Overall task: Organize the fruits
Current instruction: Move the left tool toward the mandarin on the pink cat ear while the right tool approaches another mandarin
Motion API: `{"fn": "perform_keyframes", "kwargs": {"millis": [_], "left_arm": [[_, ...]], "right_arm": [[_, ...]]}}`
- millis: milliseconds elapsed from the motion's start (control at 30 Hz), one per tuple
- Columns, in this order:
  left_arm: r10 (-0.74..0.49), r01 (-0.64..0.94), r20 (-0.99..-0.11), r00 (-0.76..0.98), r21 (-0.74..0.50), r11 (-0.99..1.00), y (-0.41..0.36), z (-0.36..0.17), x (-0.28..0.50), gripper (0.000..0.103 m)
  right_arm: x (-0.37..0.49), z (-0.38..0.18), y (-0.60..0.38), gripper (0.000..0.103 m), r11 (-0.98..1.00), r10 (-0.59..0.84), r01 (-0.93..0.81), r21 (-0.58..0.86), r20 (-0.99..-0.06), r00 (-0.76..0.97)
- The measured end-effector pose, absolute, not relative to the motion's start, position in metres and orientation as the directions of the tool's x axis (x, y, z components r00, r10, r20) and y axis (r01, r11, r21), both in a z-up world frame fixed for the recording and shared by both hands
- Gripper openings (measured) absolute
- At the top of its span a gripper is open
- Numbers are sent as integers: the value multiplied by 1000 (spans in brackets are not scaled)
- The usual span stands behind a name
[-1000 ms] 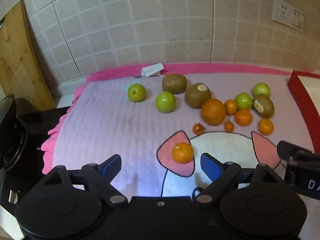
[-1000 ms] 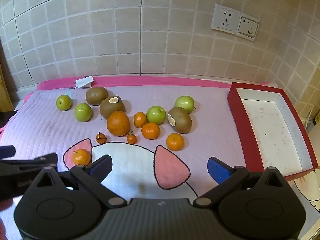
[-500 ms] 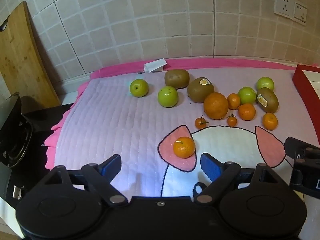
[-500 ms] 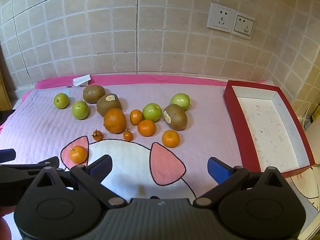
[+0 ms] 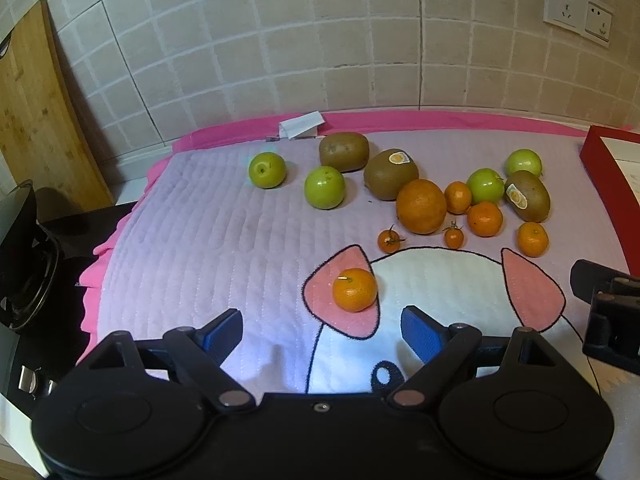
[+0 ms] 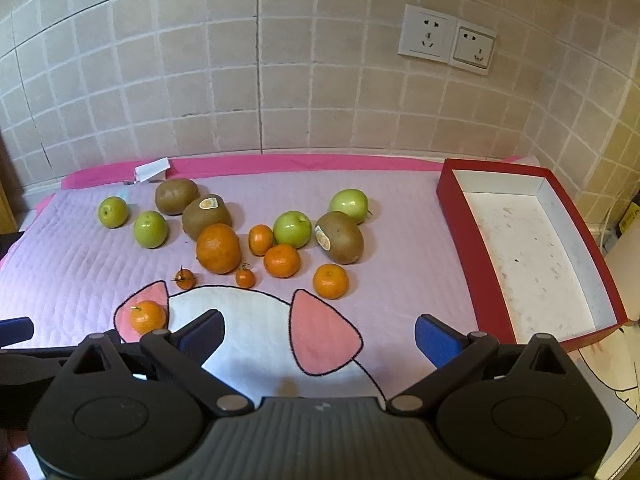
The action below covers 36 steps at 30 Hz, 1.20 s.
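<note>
Fruit lies scattered on a quilted mat [image 5: 192, 240] [image 6: 400, 216]: several green apples, three brown kiwis, a big orange [image 5: 421, 206] [image 6: 218, 248], several mandarins and two cherry tomatoes. One mandarin [image 5: 355, 289] [image 6: 147, 316] sits apart on a pink ear patch, just ahead of my left gripper [image 5: 322, 334], which is open and empty. My right gripper [image 6: 318, 338] is open and empty too, hovering over the mat's front. An empty red box [image 6: 472, 248] [image 5: 600, 160] stands at the right.
A wooden cutting board [image 5: 36, 120] leans on the tiled wall at left, above a black appliance [image 5: 24, 260]. A folded white paper [image 5: 302, 126] [image 6: 152, 170] lies at the mat's back edge. Wall sockets [image 6: 448, 40] are above. The right gripper's body [image 5: 608, 312] shows at the left view's edge.
Both views have drawn back and risen slightly, so the fruit looks smaller and further off. No fruit has moved. Both grippers stay open.
</note>
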<state>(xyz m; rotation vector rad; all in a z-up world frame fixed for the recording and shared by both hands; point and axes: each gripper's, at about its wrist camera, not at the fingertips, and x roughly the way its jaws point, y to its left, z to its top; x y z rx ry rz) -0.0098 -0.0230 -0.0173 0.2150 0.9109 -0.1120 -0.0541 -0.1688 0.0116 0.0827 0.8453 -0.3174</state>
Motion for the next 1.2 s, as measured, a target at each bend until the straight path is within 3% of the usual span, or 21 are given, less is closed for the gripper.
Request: {"fn": "perform_keyframes", "kwargs": {"millis": [1200], "left_arm": [[-139, 320, -810, 569, 63, 945, -85, -41, 33, 101]], "right_arm": [[-33, -10, -217, 103, 892, -388, 421, -168, -761, 520]]}}
